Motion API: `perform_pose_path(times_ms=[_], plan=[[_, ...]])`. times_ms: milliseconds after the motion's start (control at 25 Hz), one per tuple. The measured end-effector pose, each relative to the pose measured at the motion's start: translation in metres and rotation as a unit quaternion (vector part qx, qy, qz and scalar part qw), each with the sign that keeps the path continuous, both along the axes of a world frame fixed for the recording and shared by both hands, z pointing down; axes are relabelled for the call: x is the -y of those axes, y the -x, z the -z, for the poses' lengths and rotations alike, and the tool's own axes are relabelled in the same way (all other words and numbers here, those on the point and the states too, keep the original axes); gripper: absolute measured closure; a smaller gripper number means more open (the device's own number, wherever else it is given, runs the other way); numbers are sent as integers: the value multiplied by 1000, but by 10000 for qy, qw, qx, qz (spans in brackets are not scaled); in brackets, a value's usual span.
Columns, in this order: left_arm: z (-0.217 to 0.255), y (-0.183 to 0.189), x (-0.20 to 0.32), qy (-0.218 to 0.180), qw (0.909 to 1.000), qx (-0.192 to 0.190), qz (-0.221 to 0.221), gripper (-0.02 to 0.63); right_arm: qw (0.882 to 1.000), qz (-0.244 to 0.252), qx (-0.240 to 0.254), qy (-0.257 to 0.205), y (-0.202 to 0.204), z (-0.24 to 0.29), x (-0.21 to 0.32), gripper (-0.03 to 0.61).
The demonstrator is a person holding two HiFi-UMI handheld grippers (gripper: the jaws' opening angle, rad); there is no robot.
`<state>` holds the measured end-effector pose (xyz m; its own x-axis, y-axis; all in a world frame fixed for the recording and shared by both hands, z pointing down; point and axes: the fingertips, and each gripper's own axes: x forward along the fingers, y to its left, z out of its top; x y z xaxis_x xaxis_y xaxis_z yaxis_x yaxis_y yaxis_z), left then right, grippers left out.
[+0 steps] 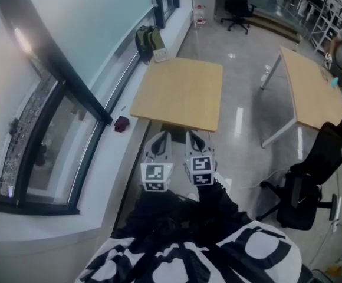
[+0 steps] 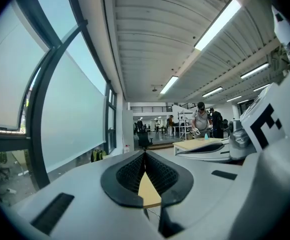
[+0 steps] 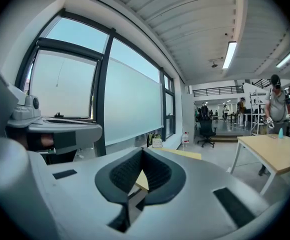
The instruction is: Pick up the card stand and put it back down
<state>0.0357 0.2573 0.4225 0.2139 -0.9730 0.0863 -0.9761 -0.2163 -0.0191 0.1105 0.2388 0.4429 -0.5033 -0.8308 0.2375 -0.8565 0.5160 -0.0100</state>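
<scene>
The person is standing at the near edge of a wooden worktop, holding both tools side by side just short of it. The left claw is pinched fully together with nothing in it, and the right claw is sitting closed and empty too. What looks like the card stand, a small white upright card, is standing well beyond the claws, over by the window past the worktop's far left corner, just beside a green and black backpack. A black office chair is sitting off to the right, near a second table.
</scene>
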Motion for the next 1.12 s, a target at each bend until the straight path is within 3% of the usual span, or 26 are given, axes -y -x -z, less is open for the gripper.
perform_pose_path(times_ms=[200, 400, 640, 880, 1120], plan=[[-21, 7, 45, 295, 9995, -98, 2, 603, 9993, 269, -153, 193, 11, -21, 34, 564], [-33, 25, 111, 328, 9991, -187, -173, 603, 9972, 708, -191, 134, 38, -30, 84, 558], [1, 88, 205, -157, 9995, -144, -233, 603, 9930, 1124, 250, -249, 97, 2, 172, 557], [13, 142, 263, -286, 9984, -226, -442, 603, 9968, 658, 164, -426, 146, 12, 239, 558], [-4, 151, 294, -147, 9972, -414, -604, 603, 9991, -253, 55, -344, 138, -1, 281, 560]])
